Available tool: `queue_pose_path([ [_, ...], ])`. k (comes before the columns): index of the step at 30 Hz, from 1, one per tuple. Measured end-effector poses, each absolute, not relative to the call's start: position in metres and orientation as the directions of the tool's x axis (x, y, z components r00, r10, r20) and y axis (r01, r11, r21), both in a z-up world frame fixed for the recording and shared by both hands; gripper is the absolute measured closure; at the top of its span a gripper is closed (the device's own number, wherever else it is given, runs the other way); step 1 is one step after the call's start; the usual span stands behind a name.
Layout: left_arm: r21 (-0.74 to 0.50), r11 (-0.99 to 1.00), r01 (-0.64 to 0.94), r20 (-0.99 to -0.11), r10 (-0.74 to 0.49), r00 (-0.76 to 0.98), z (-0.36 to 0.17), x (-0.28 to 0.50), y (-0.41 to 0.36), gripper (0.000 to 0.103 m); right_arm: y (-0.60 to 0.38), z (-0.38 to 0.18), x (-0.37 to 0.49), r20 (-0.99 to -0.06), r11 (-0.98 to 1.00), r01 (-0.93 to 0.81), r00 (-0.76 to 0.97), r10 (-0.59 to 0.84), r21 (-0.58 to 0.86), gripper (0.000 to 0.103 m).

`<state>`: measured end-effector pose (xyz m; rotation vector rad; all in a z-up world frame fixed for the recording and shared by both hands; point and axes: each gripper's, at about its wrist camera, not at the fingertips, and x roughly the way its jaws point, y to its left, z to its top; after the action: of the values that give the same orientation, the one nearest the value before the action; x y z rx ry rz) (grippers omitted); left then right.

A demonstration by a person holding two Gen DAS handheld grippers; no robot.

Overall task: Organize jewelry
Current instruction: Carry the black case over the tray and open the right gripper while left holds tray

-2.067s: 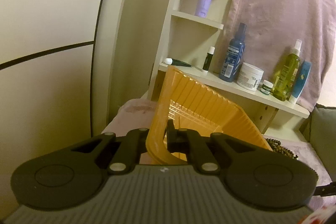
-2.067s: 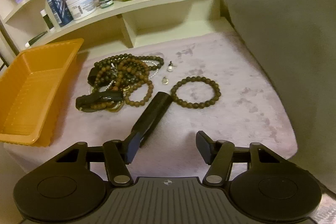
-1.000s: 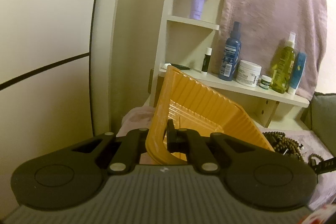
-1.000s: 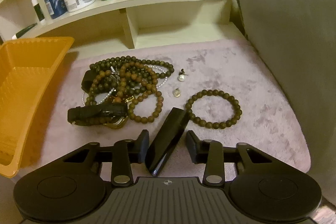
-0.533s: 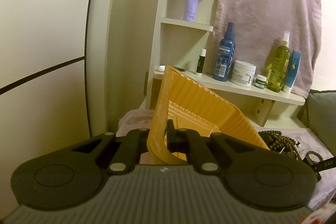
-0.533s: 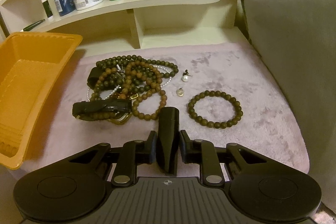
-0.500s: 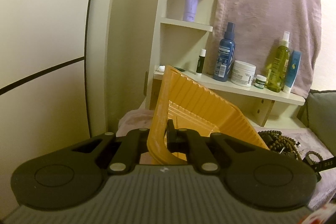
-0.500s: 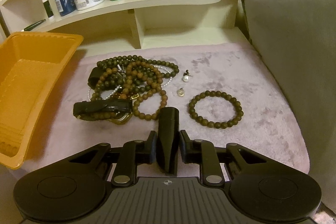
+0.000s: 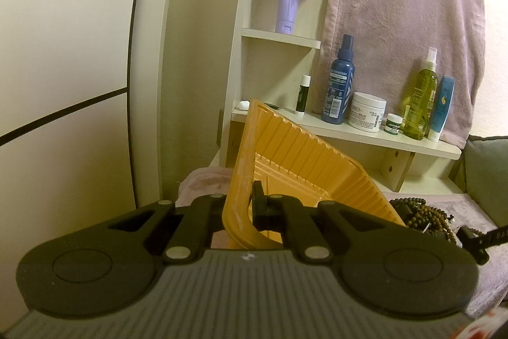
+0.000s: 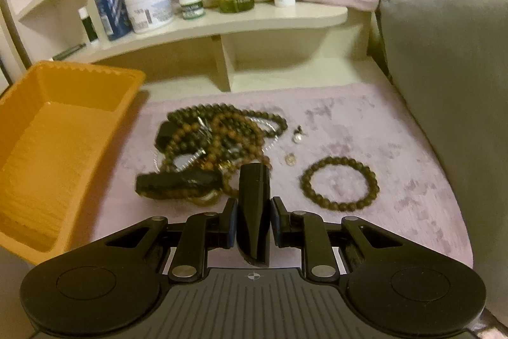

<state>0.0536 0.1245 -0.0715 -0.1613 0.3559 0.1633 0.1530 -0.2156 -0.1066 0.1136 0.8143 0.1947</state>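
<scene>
My left gripper (image 9: 240,204) is shut on the near rim of the orange ribbed tray (image 9: 301,161), holding it tilted up. My right gripper (image 10: 253,221) is shut on a glossy black oblong case (image 10: 254,189) that points forward between the pads, above the pink cloth. Ahead of it lies a tangled pile of brown and dark bead strands (image 10: 222,129) with a black strap (image 10: 177,180) at its near left. A single bead bracelet (image 10: 339,183) lies apart to the right. Two small earrings (image 10: 297,135) sit between pile and bracelet. The tray's rim (image 10: 92,69) shows left.
A white shelf (image 10: 222,21) behind the cloth carries bottles, jars and tubes. A grey cushion (image 10: 444,78) walls in the right side. A pink towel (image 9: 397,21) hangs at the back. Beads (image 9: 422,215) show past the tray's right edge.
My right gripper's jaws have shut on the black case, which has swung from slanted to straight between the pads. The left gripper still holds the tray's rim.
</scene>
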Motion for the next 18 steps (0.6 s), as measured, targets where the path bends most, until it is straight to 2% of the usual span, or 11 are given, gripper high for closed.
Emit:
queue_pose_path([
  [11,-0.13,0.974,-0.186,-0.357,0.129,0.925,-0.07,0.054,0.125,0.098,-0.179,-0.06,0.158,-0.621,0.929,-0.269,0.692,0.369,0.252,0.081],
  [18,-0.133,0.974,-0.183,-0.353,0.126,0.927,-0.069,0.057,0.124,0.098,-0.134,-0.058,0.16,-0.603,0.867,-0.402,0.626,0.495,0.294,0.081],
])
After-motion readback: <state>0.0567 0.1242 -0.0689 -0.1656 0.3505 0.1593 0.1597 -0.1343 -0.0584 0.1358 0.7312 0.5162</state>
